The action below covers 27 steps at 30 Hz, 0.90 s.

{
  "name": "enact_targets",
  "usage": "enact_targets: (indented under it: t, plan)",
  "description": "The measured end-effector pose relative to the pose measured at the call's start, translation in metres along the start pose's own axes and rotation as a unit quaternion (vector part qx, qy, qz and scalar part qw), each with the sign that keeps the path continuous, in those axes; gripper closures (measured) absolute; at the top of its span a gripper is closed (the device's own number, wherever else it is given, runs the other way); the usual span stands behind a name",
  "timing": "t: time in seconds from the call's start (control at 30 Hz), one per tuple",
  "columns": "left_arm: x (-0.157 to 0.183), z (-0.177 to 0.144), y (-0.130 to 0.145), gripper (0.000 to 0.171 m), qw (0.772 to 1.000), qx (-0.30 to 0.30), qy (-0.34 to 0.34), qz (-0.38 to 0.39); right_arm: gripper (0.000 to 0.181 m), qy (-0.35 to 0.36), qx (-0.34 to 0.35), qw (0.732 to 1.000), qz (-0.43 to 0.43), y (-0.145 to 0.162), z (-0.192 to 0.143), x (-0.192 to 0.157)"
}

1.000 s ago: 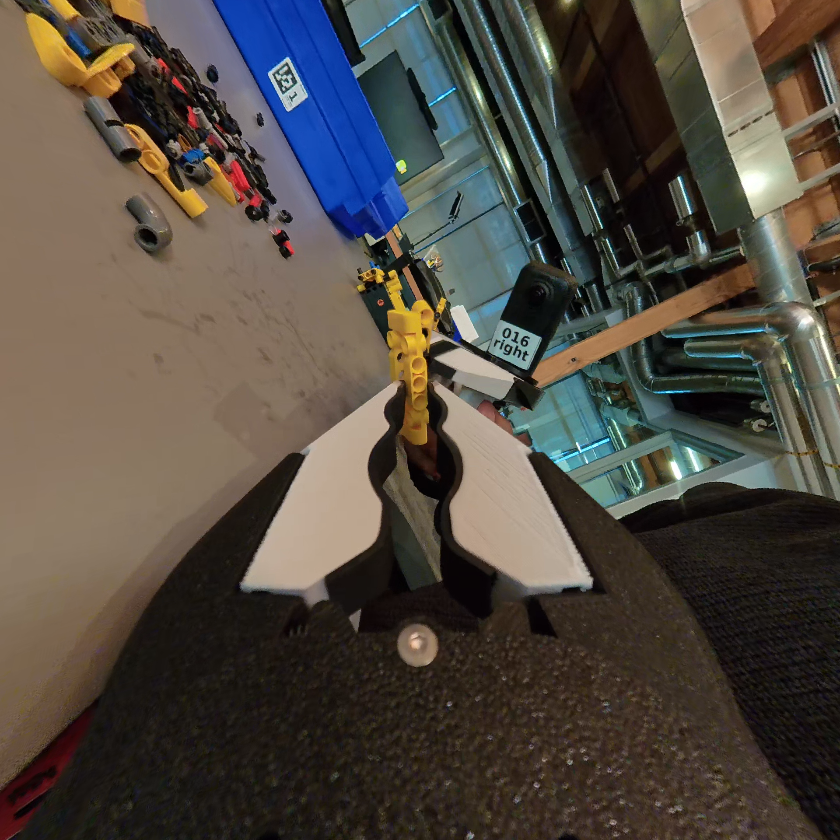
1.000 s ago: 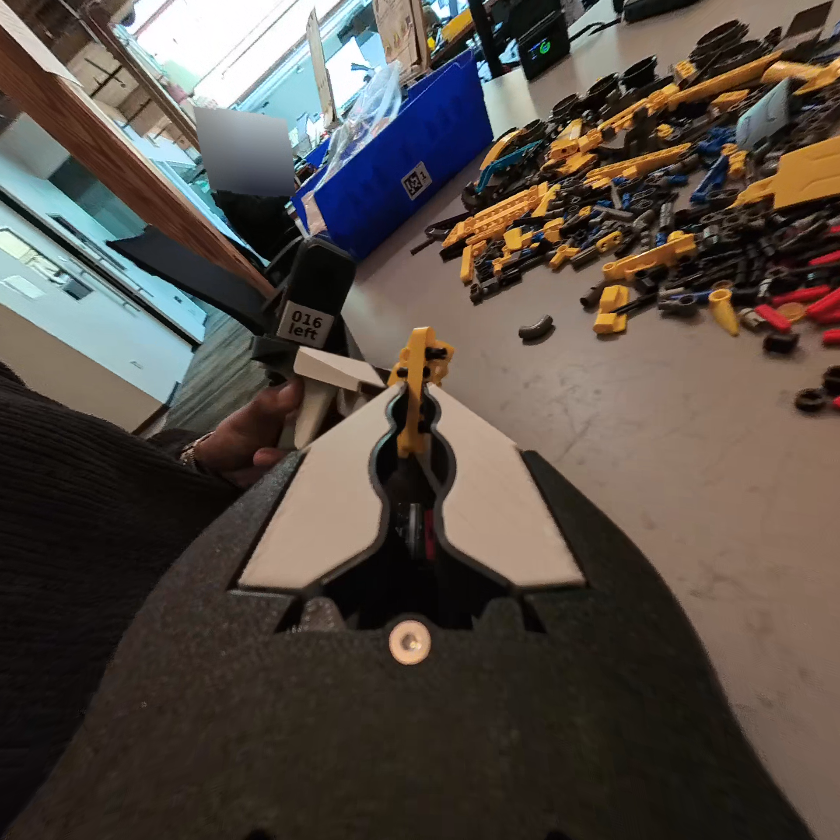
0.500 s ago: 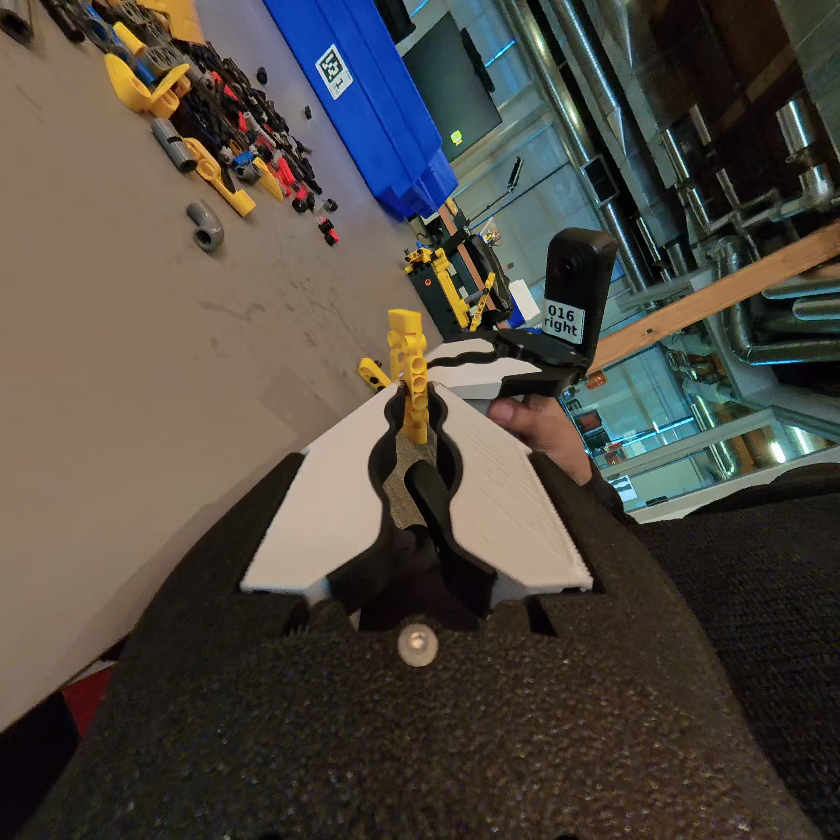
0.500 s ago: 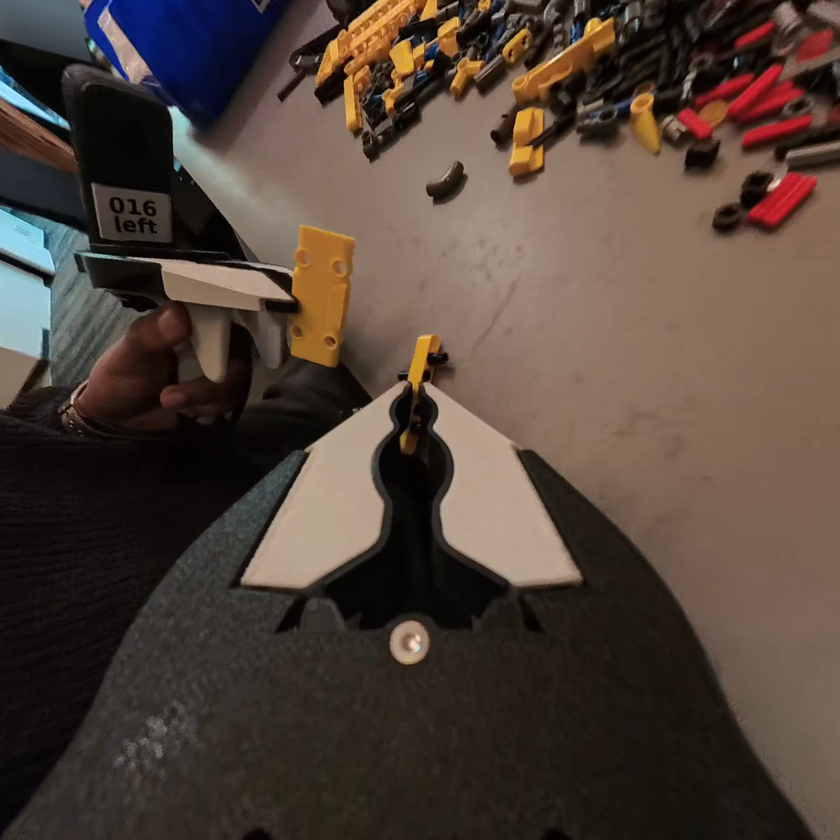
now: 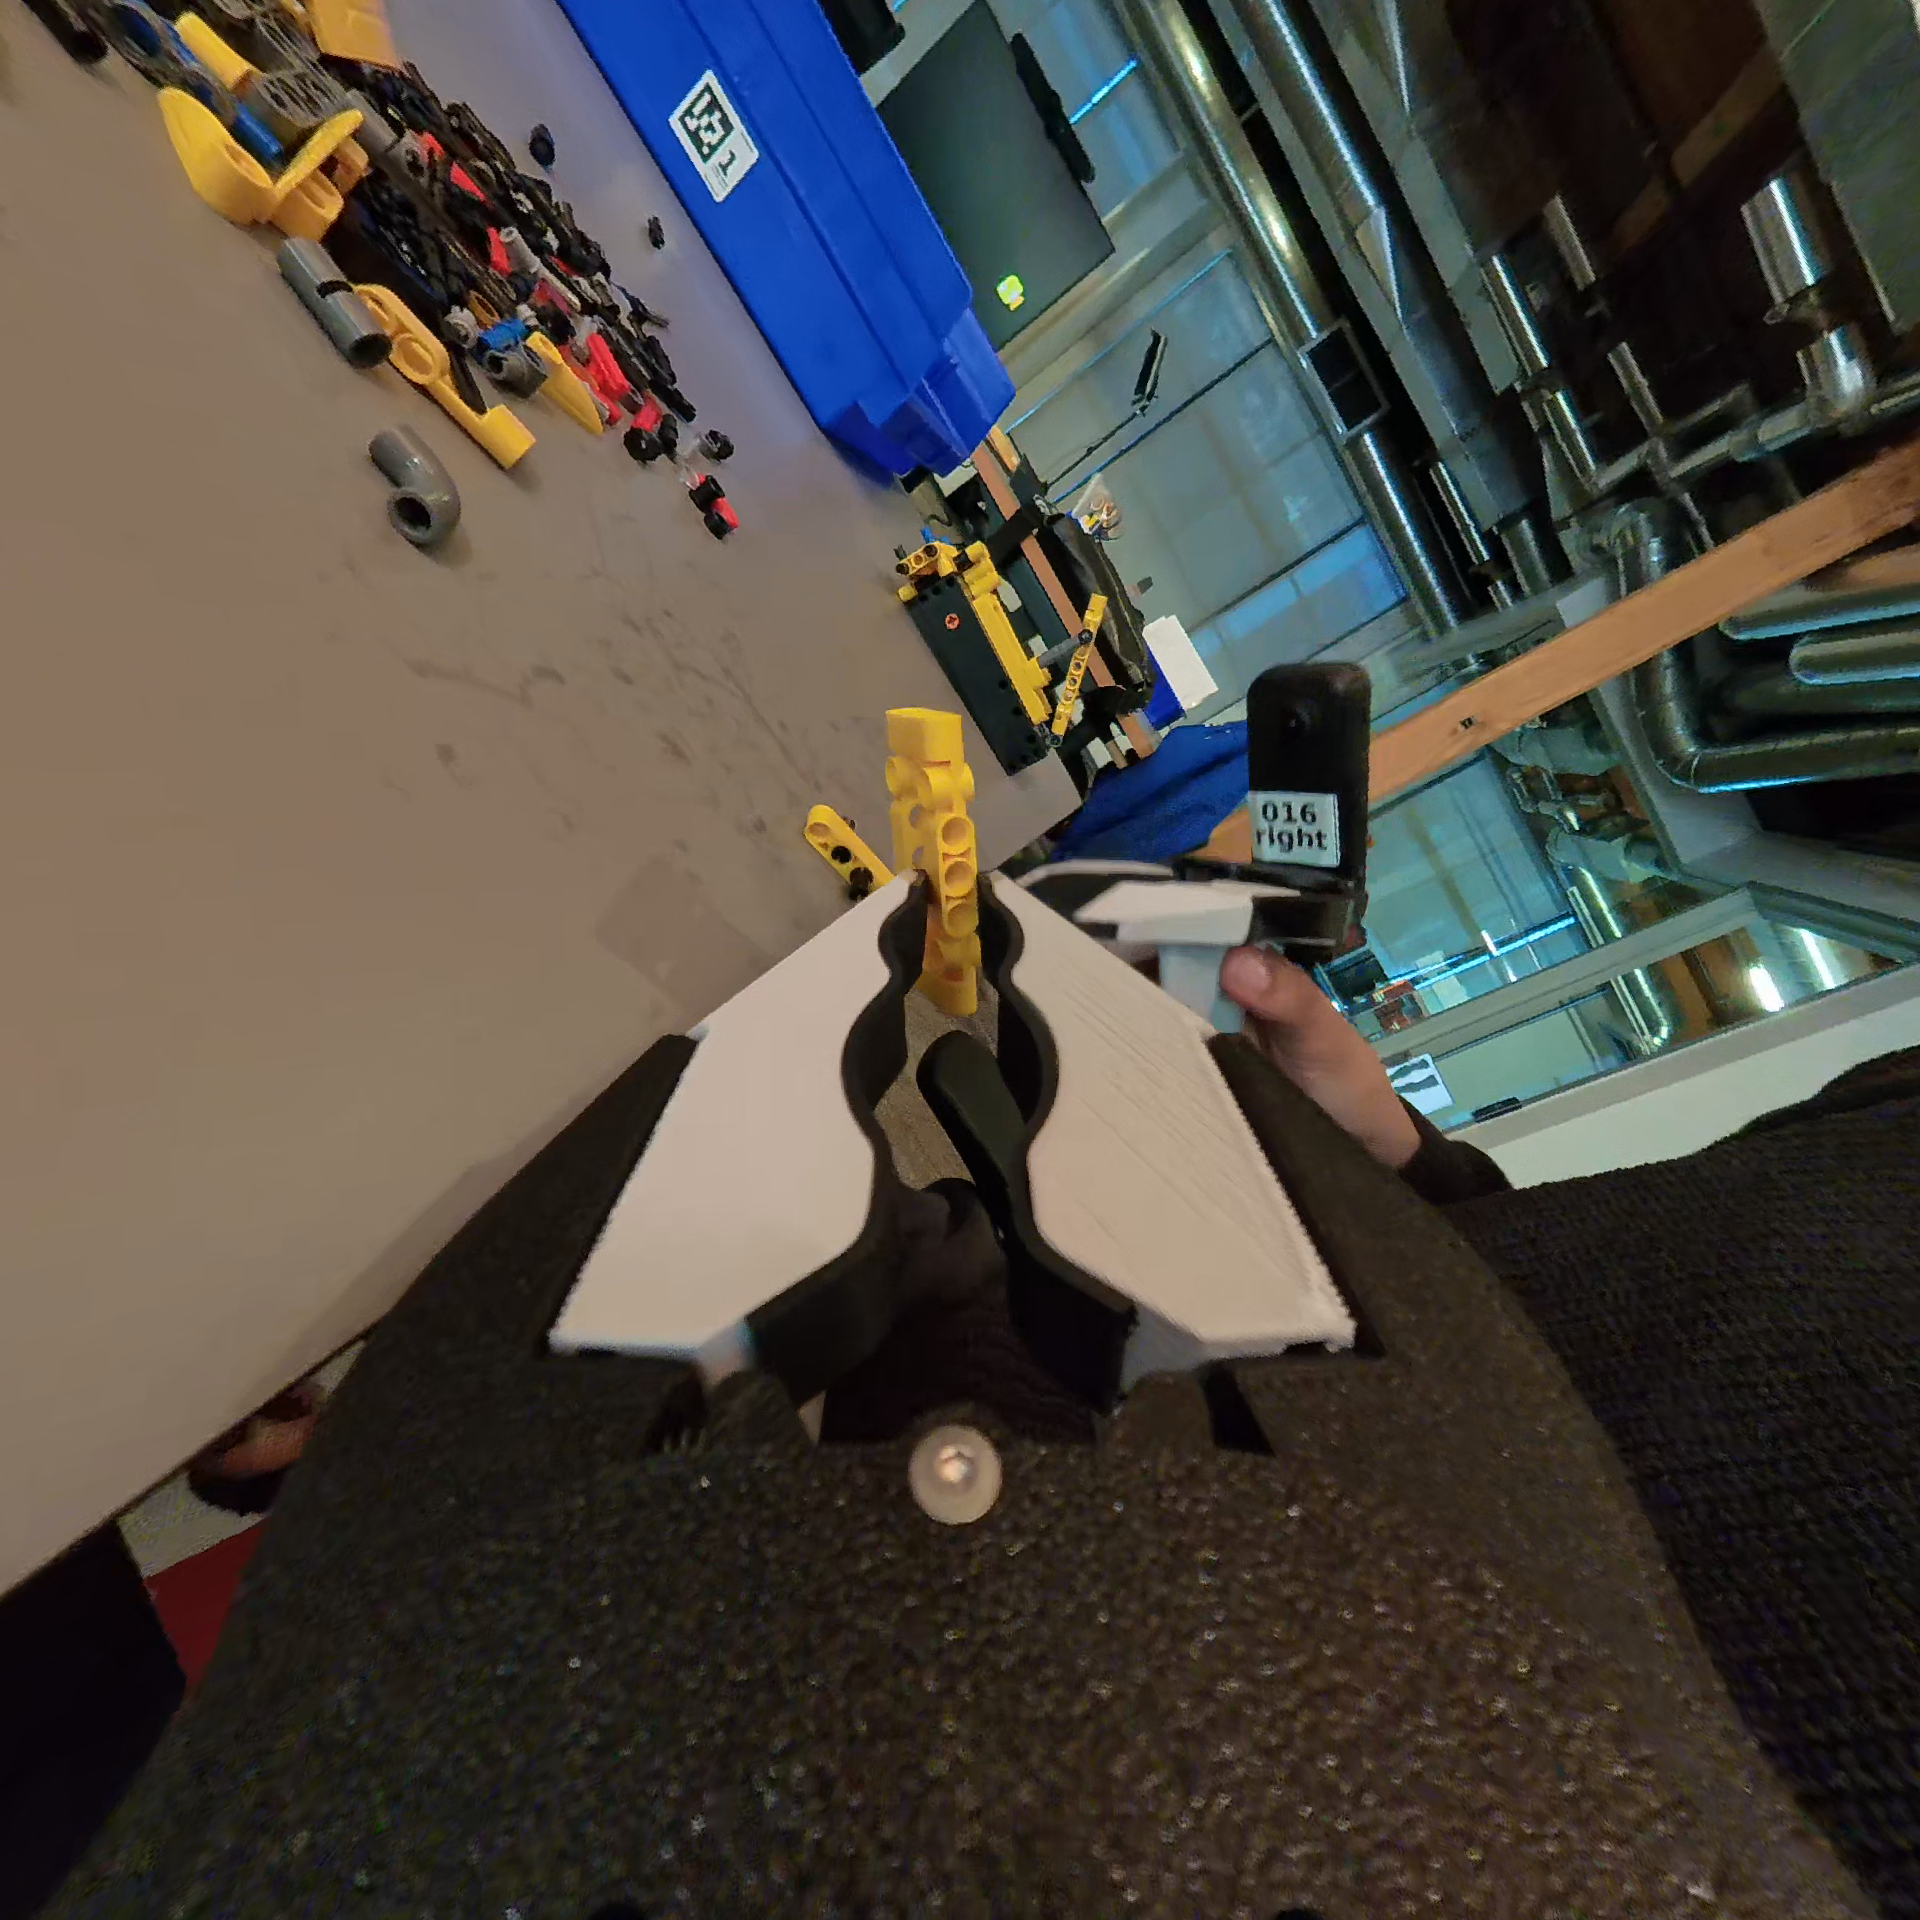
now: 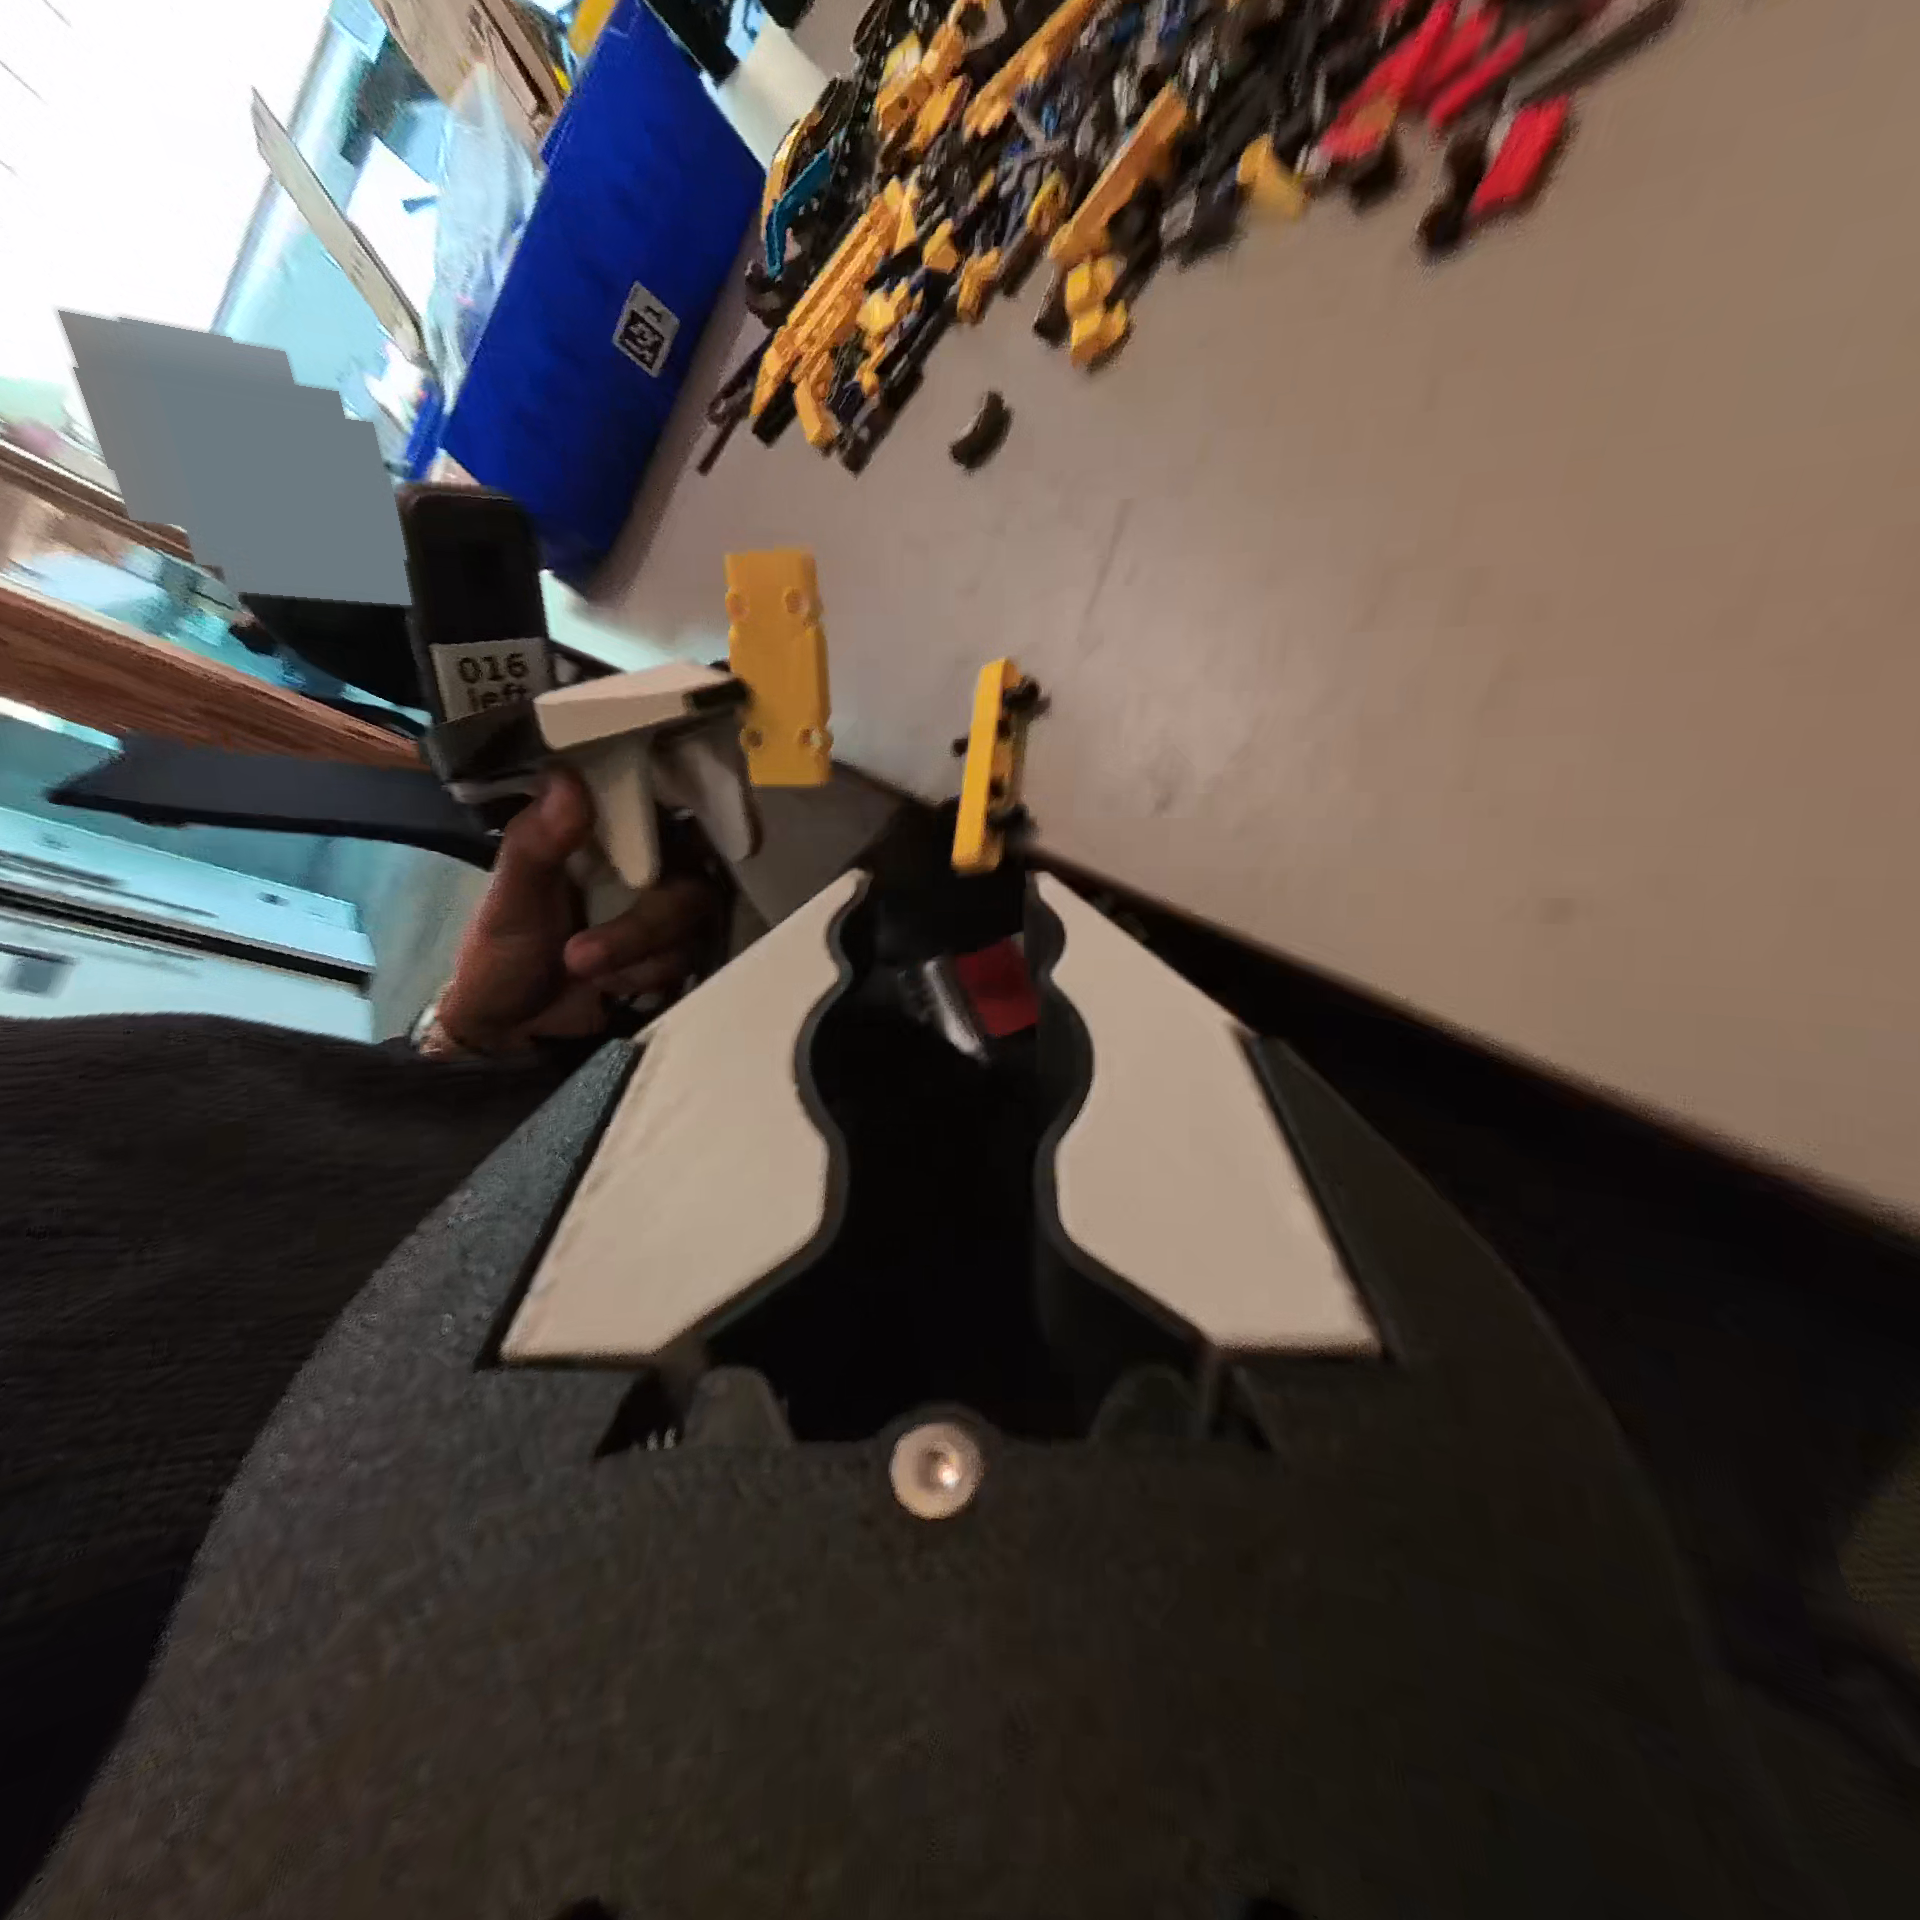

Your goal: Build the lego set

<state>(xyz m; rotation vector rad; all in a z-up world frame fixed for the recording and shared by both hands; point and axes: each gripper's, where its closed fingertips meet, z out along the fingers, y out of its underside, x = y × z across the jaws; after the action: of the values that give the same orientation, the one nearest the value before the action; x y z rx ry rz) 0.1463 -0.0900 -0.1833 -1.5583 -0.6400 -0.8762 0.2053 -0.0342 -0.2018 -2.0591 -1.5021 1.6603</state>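
In the left wrist view, the left tongs [image 5: 948, 883] are clamped on a yellow panel piece [image 5: 932, 831] with round holes along its edge, which stands up out of the fingertips. Beyond it the grey worktop [image 5: 312, 779] runs away tilted, and a small yellow beam [image 5: 840, 840] with black pins lies at the worktop's near edge, just beside the panel in this view. Farther off sit a grey elbow connector [image 5: 416, 488], a heap of loose building parts [image 5: 416, 239] in yellow, black, red and blue, and a blue bin [image 5: 821, 239] with a square marker sticker. A partly built black and yellow frame [image 5: 997, 644] stands near the worktop's end. The right tongs [image 5: 1117, 899] show to the right with a hand [image 5: 1309, 1039] on the grip (their fingertips are hard to make out from here).

In the right wrist view, the right tongs [image 6: 945, 883] stand parted, nothing between the fingers. The small yellow beam [image 6: 992, 769] sits just ahead of the tips, at the edge of the worktop [image 6: 1455, 779]; whether it touches the fingers I cannot tell. To the left, the left tongs [image 6: 727, 696] pinch the yellow panel piece [image 6: 781, 670] flat side on, with a hand [image 6: 561, 925] below. The parts heap [image 6: 1039, 208] and the blue bin [image 6: 603, 301] are blurred behind.
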Motion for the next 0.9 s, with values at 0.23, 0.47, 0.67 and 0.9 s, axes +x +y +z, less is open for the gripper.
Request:
enact_targets:
  t: [0.23, 0.47, 0.67, 0.9]
  plan:
    - [0.001, 0.003, 0.004, 0.163, 0.999, -0.018, -0.014, 0.035, 0.153, -0.116, 0.044, 0.970, 0.207, 0.025, 0.033, -0.013]
    - [-0.032, -0.002, -0.009, 0.163, 0.979, -0.108, -0.130, 0.114, 0.157, -0.162, 0.098, 0.937, 0.292, 0.005, 0.033, 0.001]
    - [-0.036, -0.002, -0.013, 0.160, 0.972, -0.124, -0.149, 0.134, 0.176, -0.162, 0.104, 0.936, 0.294, 0.003, 0.032, 0.001]
    - [-0.047, -0.028, -0.050, 0.131, 0.966, -0.031, -0.215, 0.141, 0.175, -0.188, 0.115, 0.939, 0.264, -0.002, 0.024, -0.023]
